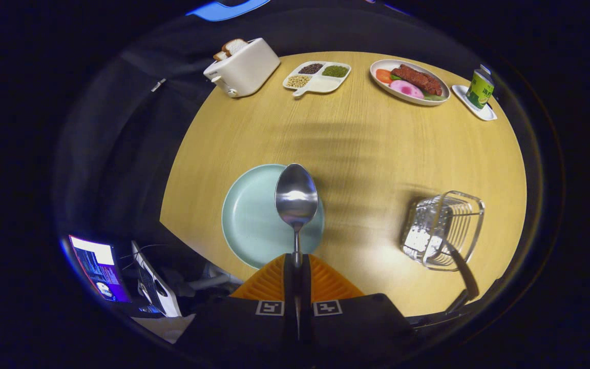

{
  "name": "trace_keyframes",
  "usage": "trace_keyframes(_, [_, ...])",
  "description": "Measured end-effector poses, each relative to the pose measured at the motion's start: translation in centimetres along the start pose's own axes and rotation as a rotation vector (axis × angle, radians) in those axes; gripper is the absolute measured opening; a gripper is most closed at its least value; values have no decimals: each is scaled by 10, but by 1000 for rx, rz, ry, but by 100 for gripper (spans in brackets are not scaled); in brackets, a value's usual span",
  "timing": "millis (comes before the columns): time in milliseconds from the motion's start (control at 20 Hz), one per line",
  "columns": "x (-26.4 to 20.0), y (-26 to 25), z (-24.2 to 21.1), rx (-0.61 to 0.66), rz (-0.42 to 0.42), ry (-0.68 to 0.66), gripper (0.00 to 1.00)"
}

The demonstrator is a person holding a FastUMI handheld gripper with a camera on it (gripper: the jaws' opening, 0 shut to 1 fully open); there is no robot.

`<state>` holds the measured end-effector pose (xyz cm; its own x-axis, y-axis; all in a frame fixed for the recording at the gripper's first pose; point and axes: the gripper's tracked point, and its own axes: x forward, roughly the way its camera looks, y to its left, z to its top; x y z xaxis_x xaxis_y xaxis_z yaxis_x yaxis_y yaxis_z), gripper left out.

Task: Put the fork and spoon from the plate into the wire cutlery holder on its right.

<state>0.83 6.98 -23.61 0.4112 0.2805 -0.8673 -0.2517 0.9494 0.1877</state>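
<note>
Spreading wide beyond the fingers, the round wooden table (pixel 366 154) carries the whole scene, and on it the pale green plate (pixel 246 220) lies just ahead of the gripper (pixel 296 271), bare of cutlery as far as its visible surface shows. The wire cutlery holder (pixel 441 230) stands to the right of the plate, well apart from it, and a dark handle (pixel 463 277) leans out over its near rim; I judge this to be the fork, already dropped in, though its tines are hidden behind the wires, so I cannot be sure. That would leave 1 of the 2 pieces to go. The spoon (pixel 296 197) is that piece: the fingers are clenched on its handle, bowl pointing forward and held up over the plate's right half. What remains is carrying it right and lowering it into the holder. The spoon's handle end is buried between the fingers, and how high it hangs above the plate is hard to tell. The plate's near edge is covered by the gripper.
</note>
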Motion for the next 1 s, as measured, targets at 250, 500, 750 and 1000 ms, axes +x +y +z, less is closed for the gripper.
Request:
trace_keyframes(250, [-49,-51,7,9,-5,38,6])
trace_keyframes(500, [-69,-107,-5,37,-29,145,6])
trace_keyframes(750, [-67,-150,-25,61,-73,297,6])
trace_keyframes(1000, [-56,-152,-29,142,-48,390,6])
